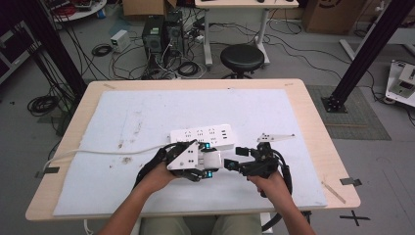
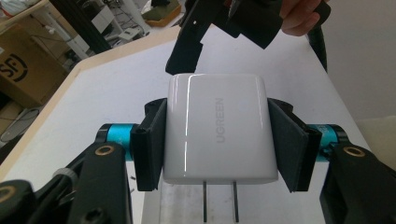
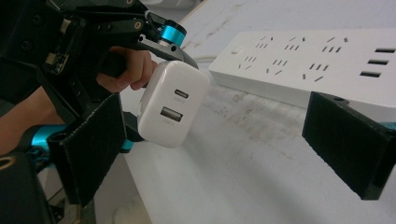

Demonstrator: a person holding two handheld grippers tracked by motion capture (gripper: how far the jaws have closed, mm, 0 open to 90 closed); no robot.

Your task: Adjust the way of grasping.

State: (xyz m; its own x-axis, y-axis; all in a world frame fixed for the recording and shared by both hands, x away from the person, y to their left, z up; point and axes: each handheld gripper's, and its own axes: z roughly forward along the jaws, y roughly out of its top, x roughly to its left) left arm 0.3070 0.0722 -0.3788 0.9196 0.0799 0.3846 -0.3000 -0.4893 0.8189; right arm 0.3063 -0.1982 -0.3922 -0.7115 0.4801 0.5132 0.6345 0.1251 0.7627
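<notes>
Glossy white plastic marks the wall charger (image 2: pixel 217 128) clamped in the left claw (image 1: pixel 211 164), its black pads pressing both flat sides while two metal prongs (image 2: pixel 219 200) jut back toward the hand. It hangs just above the white mat (image 1: pixel 122 117) on the tabletop (image 1: pixel 313 112), near the front edge of the power strip (image 1: pixel 201 135). The charger looks light, rigid and slick, so the broad flat sides are judged the safest place to grip, clear of the prongs and the port face. To the right, the right claw (image 1: pixel 234 158) stands wide open, nothing between its pads, close to the charger. The left gripper view shows the brand lettering and the prongs, which the high view cannot resolve. The right gripper view shows the charger's two ports (image 3: pixel 175 103) and the strip's rows of sockets (image 3: pixel 292 58). The high view alone gives the layout: strip behind, both claws in front, the strip's cord (image 1: pixel 98 152) trailing left.
</notes>
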